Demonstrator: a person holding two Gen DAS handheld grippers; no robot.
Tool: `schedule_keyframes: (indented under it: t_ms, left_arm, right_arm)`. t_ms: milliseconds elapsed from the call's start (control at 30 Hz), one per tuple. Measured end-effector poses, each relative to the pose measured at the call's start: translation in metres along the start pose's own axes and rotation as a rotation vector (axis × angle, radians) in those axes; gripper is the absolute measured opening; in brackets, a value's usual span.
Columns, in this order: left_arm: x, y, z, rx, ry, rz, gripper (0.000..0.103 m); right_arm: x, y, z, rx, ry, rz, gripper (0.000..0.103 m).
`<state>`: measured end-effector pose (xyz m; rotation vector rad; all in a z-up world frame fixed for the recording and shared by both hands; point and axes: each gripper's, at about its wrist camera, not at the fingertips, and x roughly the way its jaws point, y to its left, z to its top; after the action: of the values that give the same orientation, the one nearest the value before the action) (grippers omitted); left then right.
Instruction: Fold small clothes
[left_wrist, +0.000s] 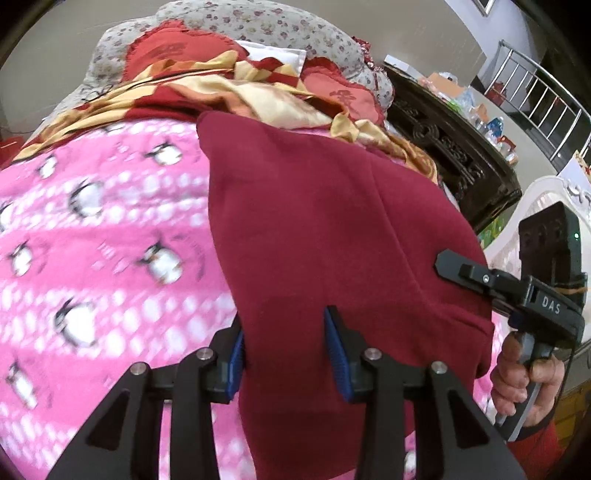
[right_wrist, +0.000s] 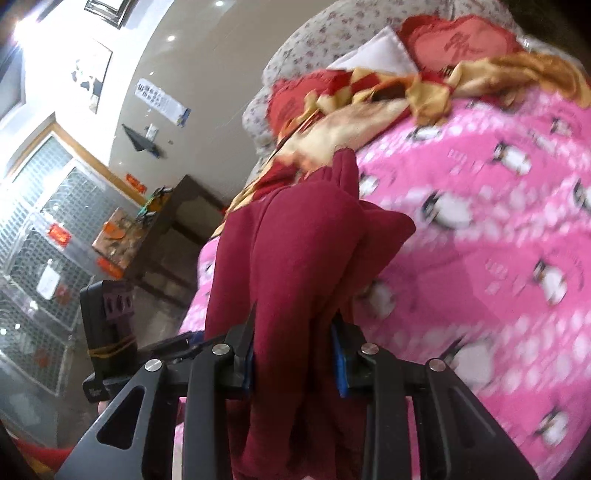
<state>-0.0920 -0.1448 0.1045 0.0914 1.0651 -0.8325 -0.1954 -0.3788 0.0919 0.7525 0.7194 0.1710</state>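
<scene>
A dark red fleece garment (left_wrist: 332, 229) lies on the pink penguin-print blanket (left_wrist: 103, 236), with its near part lifted. My left gripper (left_wrist: 286, 339) is shut on the garment's near edge, cloth between the blue pads. My right gripper (left_wrist: 454, 267) shows at the right of the left wrist view, its fingers on the garment's right edge. In the right wrist view the right gripper (right_wrist: 295, 354) is shut on a bunched fold of the garment (right_wrist: 306, 236), which hangs down between the fingers above the blanket (right_wrist: 498, 236).
A gold and red satin quilt (left_wrist: 229, 92) and red heart cushions (left_wrist: 170, 48) lie at the bed's head. A dark carved cabinet (left_wrist: 454, 155) stands right of the bed. A white plastic basket (left_wrist: 535, 206) sits beside it. In the right wrist view a small dark table (right_wrist: 173, 229) stands left of the bed.
</scene>
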Motion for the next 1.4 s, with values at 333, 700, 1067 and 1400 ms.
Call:
schedule_keyframes:
  t_ms: [333,700,1067,1400]
  left_arm:
    - [0.013,0.022,-0.052,0.011,0.055,0.115,0.048]
    - [-0.019,0.015,-0.057,0.019,-0.087,0.214,0.074]
    - [-0.023,-0.004,-0.063,0.037,-0.14,0.296,0.074]
    - [-0.056,-0.019,-0.053,0.044,-0.249,0.329,0.081]
  right_arm:
    - [0.036,-0.003,-0.044,-0.074,0.143,-0.294,0.057]
    - [0.014,0.083,-0.065,-0.408,0.101,-0.299,0.041]
    - [0.033,0.054,-0.1,-0.421,0.193,-0.494,0.039]
    - [-0.004,0.098,-0.085,-0.435,0.062,-0.569,0.049]
